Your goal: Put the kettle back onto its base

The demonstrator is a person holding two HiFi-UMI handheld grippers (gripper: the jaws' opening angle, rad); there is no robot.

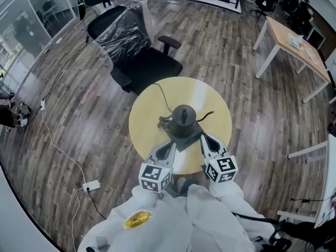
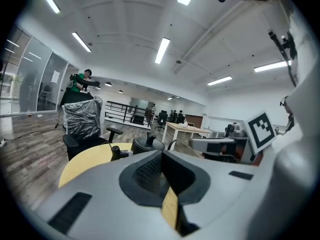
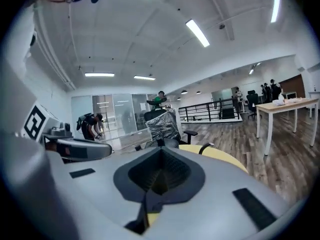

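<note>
— What's over on the left?

— In the head view, a power strip (image 1: 91, 185) lies on the wood floor (image 1: 94, 104) at lower left. Its white cable (image 1: 52, 140) runs up the left side. At upper left stands a black chair (image 1: 147, 64), its back wrapped in plastic.

— And your left hand?

— My left hand-held gripper (image 2: 162, 159) shows at lower centre, just left of the middle, and points toward the kettle. Its jaws are pressed together with nothing between them.

— Where is the kettle?

— The kettle (image 1: 184, 121) stands upright at the middle of the round yellow table (image 1: 147, 114). It is dark, with a knob on its lid. A black cord (image 1: 164, 96) crosses the table top to its left side. What is under the kettle I can't make out. It stands near both of my tips, just past them.

— The right hand?

— My right hand-held gripper (image 3: 159, 156) shows just right of the middle. Its jaws are closed too, and they hold nothing.

— Further right?

— A far table (image 1: 294, 38) with white legs stands at upper right, with a few papers on it.
</note>
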